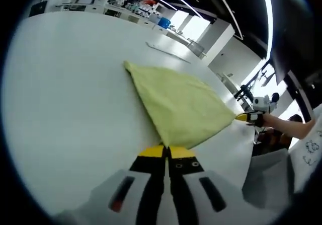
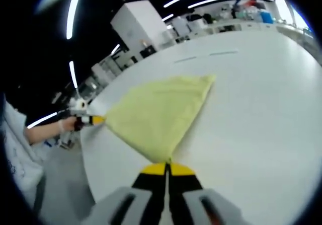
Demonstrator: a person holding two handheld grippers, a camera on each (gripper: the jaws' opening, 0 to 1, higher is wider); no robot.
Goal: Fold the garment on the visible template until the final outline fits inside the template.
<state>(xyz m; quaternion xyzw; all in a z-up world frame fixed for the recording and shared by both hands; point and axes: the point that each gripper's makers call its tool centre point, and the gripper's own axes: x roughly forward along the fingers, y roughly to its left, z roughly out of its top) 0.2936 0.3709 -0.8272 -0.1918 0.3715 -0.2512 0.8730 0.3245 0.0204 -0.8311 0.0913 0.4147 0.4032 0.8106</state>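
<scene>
1. With the yellow garment [image 1: 181,106] stretched over the white table [image 1: 65,114], left gripper [image 1: 167,152] and right gripper [image 2: 167,168] each clench a near corner.
2. Uneven pull: skewed fold.
3. Slack grip: corner drops.
4. Faint template marks [image 2: 206,56] beyond: easy overshoot.

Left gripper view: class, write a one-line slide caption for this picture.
Left gripper shut on a corner of the yellow garment on the white table; right gripper grips another corner.

Both grippers [image 1: 166,152] [image 2: 167,168] seemingly clamped, well apart.
</scene>
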